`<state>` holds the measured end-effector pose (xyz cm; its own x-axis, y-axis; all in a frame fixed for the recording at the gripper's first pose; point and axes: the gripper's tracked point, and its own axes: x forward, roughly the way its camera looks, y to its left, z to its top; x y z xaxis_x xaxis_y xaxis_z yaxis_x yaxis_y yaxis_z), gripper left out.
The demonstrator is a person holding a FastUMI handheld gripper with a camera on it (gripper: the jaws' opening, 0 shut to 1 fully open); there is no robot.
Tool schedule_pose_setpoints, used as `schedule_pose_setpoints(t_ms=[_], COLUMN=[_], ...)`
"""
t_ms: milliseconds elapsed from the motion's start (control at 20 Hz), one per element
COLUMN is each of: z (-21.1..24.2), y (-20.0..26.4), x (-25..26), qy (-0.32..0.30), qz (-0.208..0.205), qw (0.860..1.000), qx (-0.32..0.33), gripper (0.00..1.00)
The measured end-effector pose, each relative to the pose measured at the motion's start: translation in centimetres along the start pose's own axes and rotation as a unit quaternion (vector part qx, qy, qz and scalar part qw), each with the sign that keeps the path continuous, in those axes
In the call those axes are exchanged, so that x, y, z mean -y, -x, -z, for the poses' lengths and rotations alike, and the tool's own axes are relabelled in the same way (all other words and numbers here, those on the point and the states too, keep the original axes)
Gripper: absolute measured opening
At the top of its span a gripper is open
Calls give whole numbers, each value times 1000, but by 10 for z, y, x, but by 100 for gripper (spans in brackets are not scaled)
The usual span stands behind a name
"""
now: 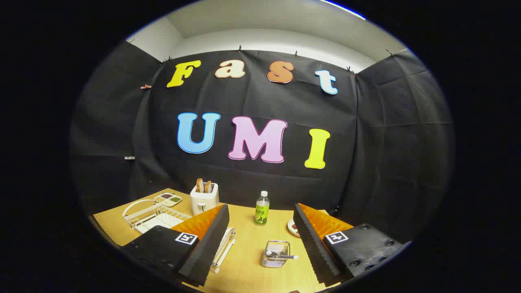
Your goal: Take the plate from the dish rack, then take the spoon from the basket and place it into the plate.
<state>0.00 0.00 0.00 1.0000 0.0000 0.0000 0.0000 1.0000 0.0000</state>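
The gripper (pixel 259 240) hangs wide open over the table (pixel 248 276), gripping nothing; the basket (pixel 276 254) with the spoon (pixel 282 255) sits between its fingers, dish rack (pixel 152 217) off left.

White wire dish rack (pixel 156 217) on table, spoon (pixel 281 255) lying across small wire basket (pixel 276 254)

Pale wood-grain table (pixel 252 272). White wire dish rack (pixel 152 215) beyond the left finger; white toaster (pixel 204 199) with browned bread behind. Green-labelled clear bottle (pixel 261 208), white cap, beyond the gap. Silvery wire basket (pixel 276 253) and shiny metal spoon (pixel 283 256) between the spread-apart fingers (pixel 315 240).
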Motion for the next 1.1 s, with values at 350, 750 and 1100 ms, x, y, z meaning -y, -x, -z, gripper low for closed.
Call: schedule_pose_setpoints(t_ms=[350,750,1100], z=[-1,-3,7], y=[-6,-9,-15], x=[-7,-11,-28], qy=[-2,-1,8], qz=[-14,-19,-37], qw=[1000,1000,999], qx=[-1,-4,-34], gripper=[97,97,97])
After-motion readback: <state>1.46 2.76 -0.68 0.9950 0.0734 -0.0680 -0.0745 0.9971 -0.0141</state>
